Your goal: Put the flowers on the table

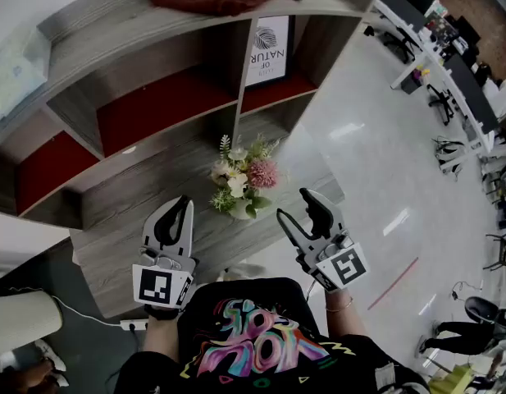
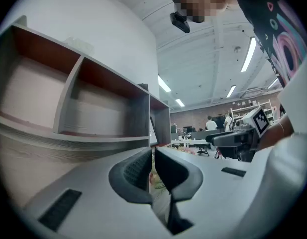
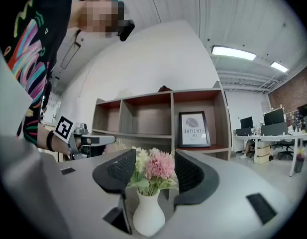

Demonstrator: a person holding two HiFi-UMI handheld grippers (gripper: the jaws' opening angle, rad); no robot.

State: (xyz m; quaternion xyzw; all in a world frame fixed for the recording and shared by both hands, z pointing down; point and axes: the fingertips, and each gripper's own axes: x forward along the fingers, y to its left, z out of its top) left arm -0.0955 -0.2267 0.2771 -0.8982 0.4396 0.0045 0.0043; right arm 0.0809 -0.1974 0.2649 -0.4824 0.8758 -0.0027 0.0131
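Wooden shelving fills the background. On its grey ledge the flowers stand in a white vase, between the wide, untouching jaws of the right gripper. The left gripper is closed and empty. I judge the grasp is in hand: next, close gently on the vase.

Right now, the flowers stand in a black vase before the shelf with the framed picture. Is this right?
Not quite: the vase is white, not black; the right gripper view shows it. The flowers, shelf and framed picture are as you say.

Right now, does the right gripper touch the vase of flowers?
Apart. The head view shows a clear gap between the right gripper and the vase of flowers; its open jaws stop short of it.
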